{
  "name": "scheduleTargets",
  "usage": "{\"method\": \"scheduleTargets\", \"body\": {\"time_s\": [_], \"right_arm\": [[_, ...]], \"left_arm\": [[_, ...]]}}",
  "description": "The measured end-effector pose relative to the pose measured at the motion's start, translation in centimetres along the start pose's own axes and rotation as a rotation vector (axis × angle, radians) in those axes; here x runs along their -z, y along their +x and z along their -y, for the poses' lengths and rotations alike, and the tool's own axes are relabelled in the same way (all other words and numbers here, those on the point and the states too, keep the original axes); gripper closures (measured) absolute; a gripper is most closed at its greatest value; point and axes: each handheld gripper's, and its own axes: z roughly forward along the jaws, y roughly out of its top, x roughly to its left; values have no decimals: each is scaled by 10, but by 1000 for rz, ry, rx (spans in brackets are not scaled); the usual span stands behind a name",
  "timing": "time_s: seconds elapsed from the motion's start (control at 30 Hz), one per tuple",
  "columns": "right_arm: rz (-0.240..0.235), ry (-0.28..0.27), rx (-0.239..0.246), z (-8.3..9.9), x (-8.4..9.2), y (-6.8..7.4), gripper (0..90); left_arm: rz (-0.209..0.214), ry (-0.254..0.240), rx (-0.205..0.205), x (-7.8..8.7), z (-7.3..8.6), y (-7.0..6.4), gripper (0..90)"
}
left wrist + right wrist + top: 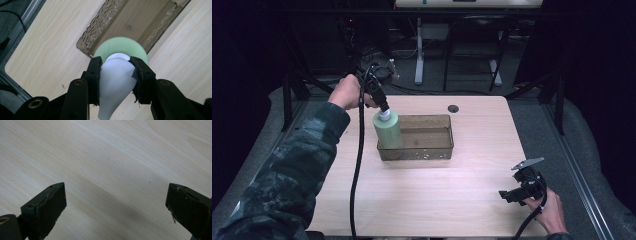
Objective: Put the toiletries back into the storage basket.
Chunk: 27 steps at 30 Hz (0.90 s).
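Over the tray's near-left corner, left tool is gripping a green bottle by its white cap, risking slippage; right tool is idling open above the tabletop.

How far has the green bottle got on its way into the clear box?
Done: left gripper has the green bottle by its white cap. In hand: it hangs over the clear box's left end. Left: lowering and letting go, probably. The right gripper waits open.
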Motion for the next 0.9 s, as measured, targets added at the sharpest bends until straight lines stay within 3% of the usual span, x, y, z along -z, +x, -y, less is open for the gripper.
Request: {"method": "scheduleTargets", "body": {"time_s": [0.5,0.6,0.77,0.9], "right_arm": [[14,-11,11,0,2,-1,28],[14,-13,7,0,2,0,28],[10,-12,-1,0,3,0,28],[6,-8,-4,1,2,0,29]], "left_arm": [[34,-119,50,-4,9,5,616],[31,-127,68,-5,10,4,566],[25,-157,82,-1,13,3,388],[-3,-183,96,4,16,2,226]]}}
